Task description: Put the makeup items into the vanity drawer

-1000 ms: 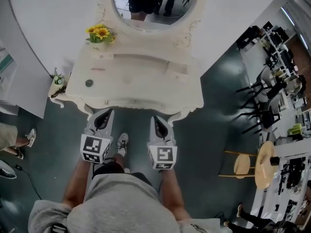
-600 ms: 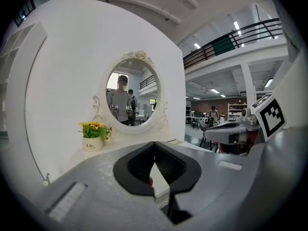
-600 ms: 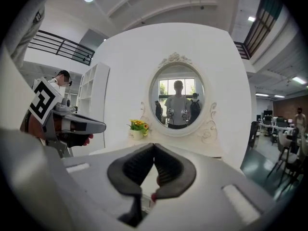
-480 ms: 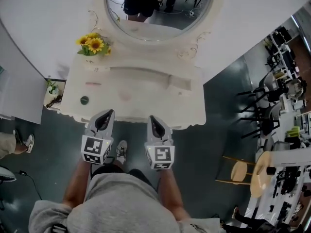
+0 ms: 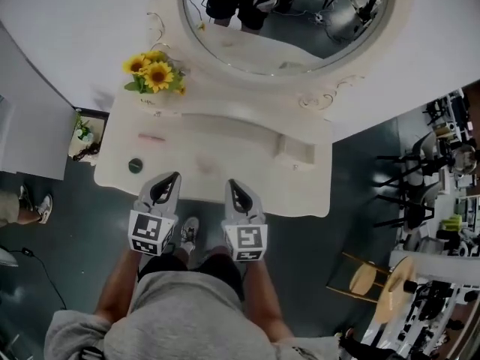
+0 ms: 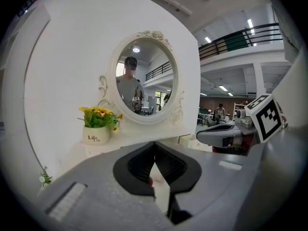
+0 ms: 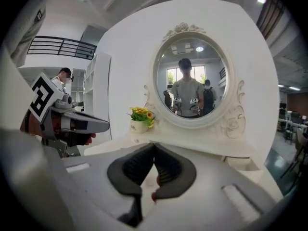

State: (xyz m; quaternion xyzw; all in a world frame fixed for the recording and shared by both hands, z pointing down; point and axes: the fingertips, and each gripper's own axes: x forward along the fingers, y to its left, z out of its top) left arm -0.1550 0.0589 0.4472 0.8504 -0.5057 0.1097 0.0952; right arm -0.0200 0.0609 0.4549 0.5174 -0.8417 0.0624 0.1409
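- At desk near edge: left gripper, right gripper, both jaws closed, empty.
- Dark round item at 10 o'clock; pink stick 11; sunflowers, mirror 12.

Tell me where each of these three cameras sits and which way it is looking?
Head view: on the person's head, looking steeply down at the vanity table; shows the grey shirt, forearms, the left hand-held gripper and the right hand-held gripper.
Left gripper view: on the left hand-held gripper, facing the mirror; shut jaws in front, the right hand-held gripper at right.
Right gripper view: on the right hand-held gripper, facing the mirror; shut jaws in front, the left hand-held gripper at left.
Shared: both gripper views show the sunflower pot and the person's reflection.
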